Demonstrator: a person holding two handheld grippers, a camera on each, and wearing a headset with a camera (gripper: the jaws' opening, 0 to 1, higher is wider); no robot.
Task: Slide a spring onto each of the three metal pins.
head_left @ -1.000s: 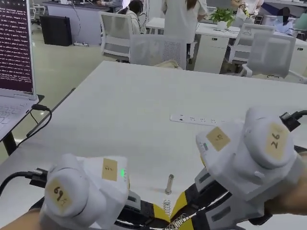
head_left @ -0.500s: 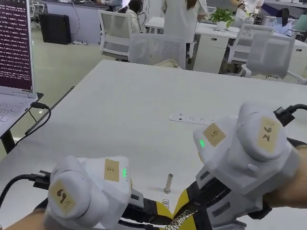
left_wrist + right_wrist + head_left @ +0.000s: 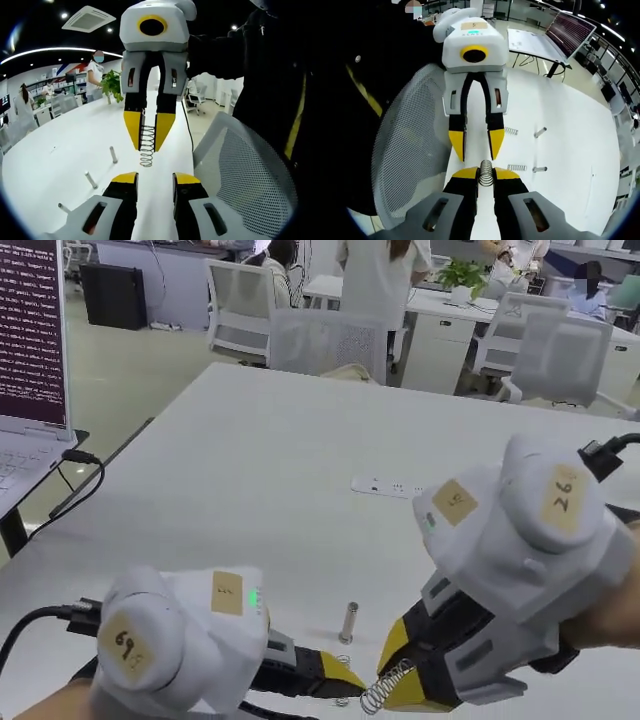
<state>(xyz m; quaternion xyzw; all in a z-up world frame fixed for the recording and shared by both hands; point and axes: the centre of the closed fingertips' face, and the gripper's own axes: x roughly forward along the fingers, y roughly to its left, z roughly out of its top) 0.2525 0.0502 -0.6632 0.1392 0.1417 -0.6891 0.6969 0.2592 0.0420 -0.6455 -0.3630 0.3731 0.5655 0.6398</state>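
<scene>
Since half a second ago the two grippers have come apart: their yellow tips were nearly meeting low over the table edge, and now the right gripper [image 3: 402,672] sits higher and further right, with the spring [image 3: 385,687] in it.

That spring is a slim, silvery open coil. The right gripper's jaws are closed on its upper turns, and its last few coils poke out past the yellow tips. It hangs in the air between the two grippers, near the upright pin in the head view but not touching it. The left gripper [image 3: 156,179] faces it with its jaws parted and nothing between them.

Springs, three in all: the one held, plus a loose spring [image 3: 511,131] and a second loose spring [image 3: 517,167], both lying flat on the white table [image 3: 260,470], well apart from each other.

Pins, three: first pin [image 3: 114,154], second pin [image 3: 90,179] and third pin [image 3: 63,207] make a spaced row in the left gripper view. Each is a short, plain, silvery cylinder with no spring on it. In the right gripper view each loose spring lies just beside a pin, not touching it
</scene>
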